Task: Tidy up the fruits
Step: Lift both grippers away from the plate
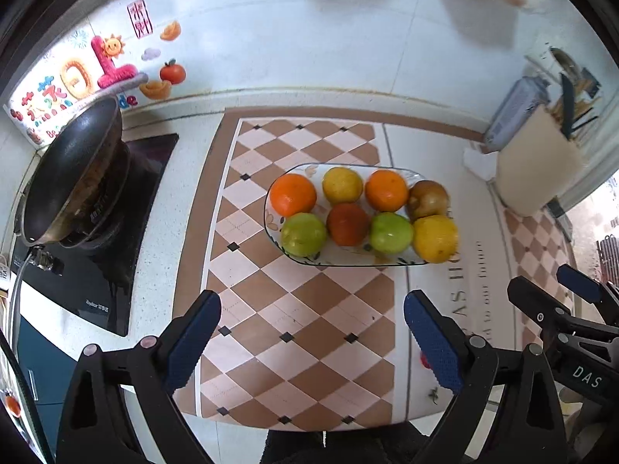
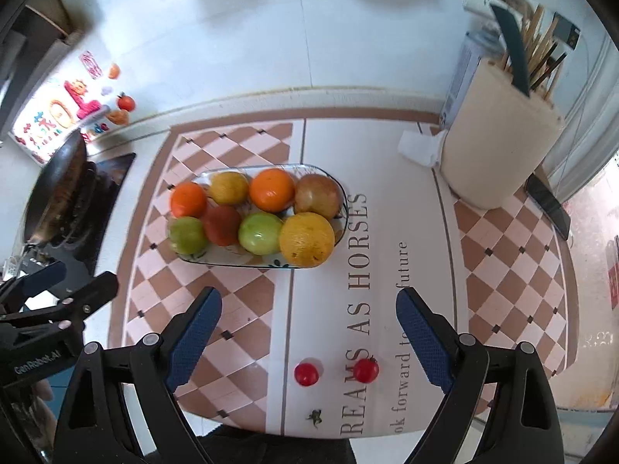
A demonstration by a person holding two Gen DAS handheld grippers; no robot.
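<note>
Fruits are filling the plate (image 2: 340, 228); two tomatoes (image 2: 306, 374) are lying near it on the bench. Both tools, left (image 1: 311, 342) and right (image 2: 309, 338), are hanging spread and empty; the right probably must pinch one gently next.

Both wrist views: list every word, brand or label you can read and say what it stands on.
"REAMS AS HORSES": mat, first letter cut off.
"ok forward to ... future": mat, smaller line, partly hidden.
"DAS": right gripper body, left wrist view.
"GenRobot.AI": left gripper body, right wrist view.
"de": wall stickers, rest hidden behind the wok.
Chinese characters on the stickers, induction cooktop brand: too blurred to read.
</note>
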